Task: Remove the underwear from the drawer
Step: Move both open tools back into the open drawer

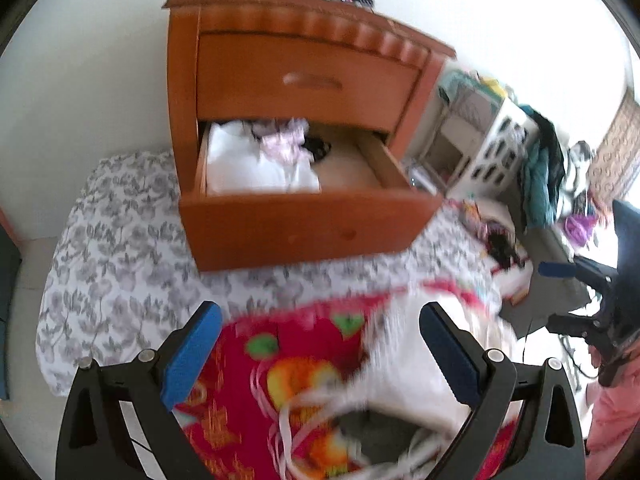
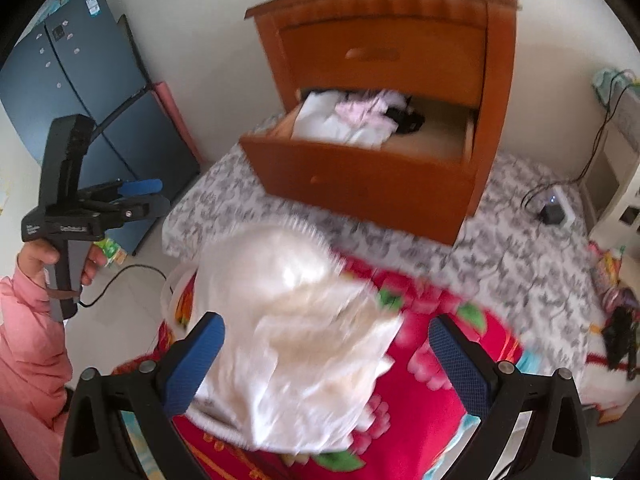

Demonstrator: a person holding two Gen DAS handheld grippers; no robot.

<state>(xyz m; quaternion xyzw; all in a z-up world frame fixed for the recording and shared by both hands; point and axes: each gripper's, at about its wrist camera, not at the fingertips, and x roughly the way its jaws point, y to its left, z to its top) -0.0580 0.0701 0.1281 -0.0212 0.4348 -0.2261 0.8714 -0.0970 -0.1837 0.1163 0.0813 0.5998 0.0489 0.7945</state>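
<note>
In the upper centre of both views the lower drawer (image 1: 304, 184) of the wooden nightstand (image 2: 384, 12) is standing pulled out, with white, pink and black underwear (image 2: 360, 118) lying bunched along its back left. A white garment (image 2: 288, 328), blurred, is lying on the red floral blanket (image 2: 432, 368) at the bottom of the right wrist view, between the spread fingers of the right gripper (image 2: 326, 364); whether a pad is touching it I cannot tell, but the jaws are clearly wide apart and holding nothing.

The left gripper (image 1: 320, 354) is likewise gaping open over the blanket at the bottom of its view, empty. In the right wrist view it is showing at centre left, held by a hand (image 2: 48, 260) in a pink sleeve, fingers pointing right.

For the next pull, I judge it best to reach over the drawer front from above and pinch one piece at its top fold, so the pile is not dragged out together.
</note>
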